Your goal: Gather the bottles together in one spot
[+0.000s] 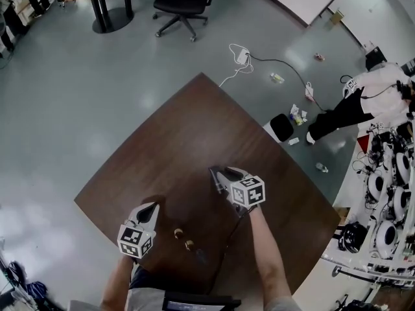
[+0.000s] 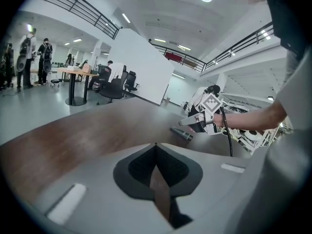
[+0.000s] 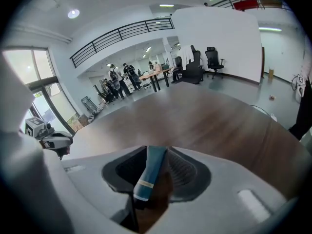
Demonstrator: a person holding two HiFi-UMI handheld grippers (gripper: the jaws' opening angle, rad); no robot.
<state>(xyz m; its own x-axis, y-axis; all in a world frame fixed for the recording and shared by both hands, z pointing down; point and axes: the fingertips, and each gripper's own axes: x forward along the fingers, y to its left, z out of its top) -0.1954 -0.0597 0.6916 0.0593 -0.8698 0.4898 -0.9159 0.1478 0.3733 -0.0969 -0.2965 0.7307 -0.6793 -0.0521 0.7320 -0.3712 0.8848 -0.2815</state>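
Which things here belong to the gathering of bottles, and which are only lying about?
For the job: blue tube, two small bottles, brown table.
Just lying about: office chair, white cable, scraps on the floor.

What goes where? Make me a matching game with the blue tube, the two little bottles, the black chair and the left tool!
Things:
1. blue tube
2. two little bottles
3. black chair
4. left tool

Where or how:
A. on the grey floor, beyond the table
B. shut, with nothing in it
C. between the open jaws of the right tool
D. on the table, close beside the left tool

Pairs: 1-C, 2-D, 3-A, 4-B
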